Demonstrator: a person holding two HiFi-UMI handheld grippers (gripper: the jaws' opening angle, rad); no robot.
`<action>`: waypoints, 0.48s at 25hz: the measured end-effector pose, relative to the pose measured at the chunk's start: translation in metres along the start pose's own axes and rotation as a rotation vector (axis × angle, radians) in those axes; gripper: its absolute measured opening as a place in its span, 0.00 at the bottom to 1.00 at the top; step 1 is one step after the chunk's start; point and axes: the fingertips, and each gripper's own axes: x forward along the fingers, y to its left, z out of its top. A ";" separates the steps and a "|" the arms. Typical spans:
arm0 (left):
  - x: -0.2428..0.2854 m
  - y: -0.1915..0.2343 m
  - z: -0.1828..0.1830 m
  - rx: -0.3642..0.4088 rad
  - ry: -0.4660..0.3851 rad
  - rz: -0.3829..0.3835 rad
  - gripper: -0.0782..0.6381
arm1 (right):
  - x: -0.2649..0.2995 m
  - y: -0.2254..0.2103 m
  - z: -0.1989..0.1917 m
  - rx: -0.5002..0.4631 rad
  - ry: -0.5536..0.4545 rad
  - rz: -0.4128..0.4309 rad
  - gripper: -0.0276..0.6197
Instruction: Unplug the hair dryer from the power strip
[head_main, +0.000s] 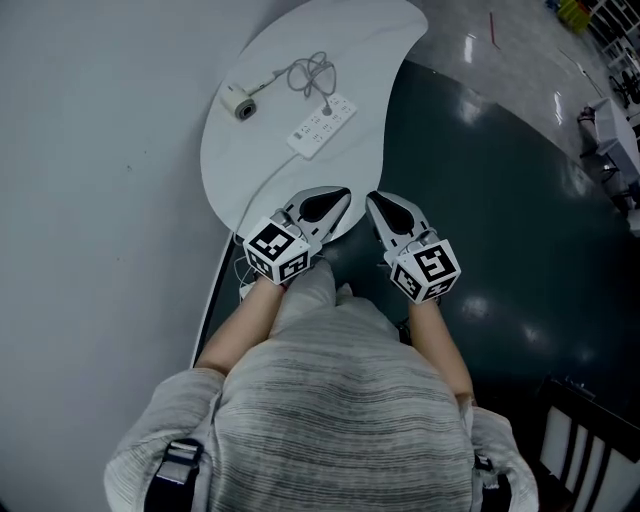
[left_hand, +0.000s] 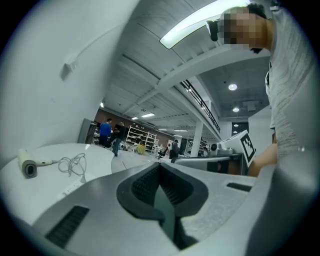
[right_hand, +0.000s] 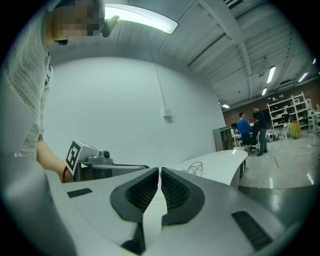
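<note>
On the white curved table (head_main: 250, 170) lies a white power strip (head_main: 322, 125), with a plug (head_main: 326, 108) in it. Its grey cord (head_main: 312, 72) runs in a loose coil to the small hair dryer (head_main: 240, 102) at the table's far left. My left gripper (head_main: 340, 197) hovers shut and empty over the table's near edge, well short of the strip. Just right of it, my right gripper (head_main: 372, 200) is also shut and empty, off the table's edge. The left gripper view shows the hair dryer (left_hand: 27, 167), cord (left_hand: 72, 164) and strip (left_hand: 72, 187) ahead to the left.
A pale wall borders the table on the left. Dark glossy floor (head_main: 500, 180) spreads to the right. A dark chair (head_main: 585, 440) stands at the lower right. Far off in the left gripper view are people (left_hand: 105, 131) and shelves.
</note>
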 end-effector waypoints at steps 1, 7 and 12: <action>0.002 0.007 0.000 -0.002 -0.001 0.007 0.12 | 0.006 -0.004 -0.001 0.005 0.003 0.005 0.09; 0.014 0.057 0.002 -0.020 -0.003 0.048 0.12 | 0.054 -0.022 0.003 -0.012 0.046 0.049 0.09; 0.026 0.098 0.012 -0.003 -0.007 0.065 0.12 | 0.095 -0.042 0.009 -0.044 0.096 0.078 0.09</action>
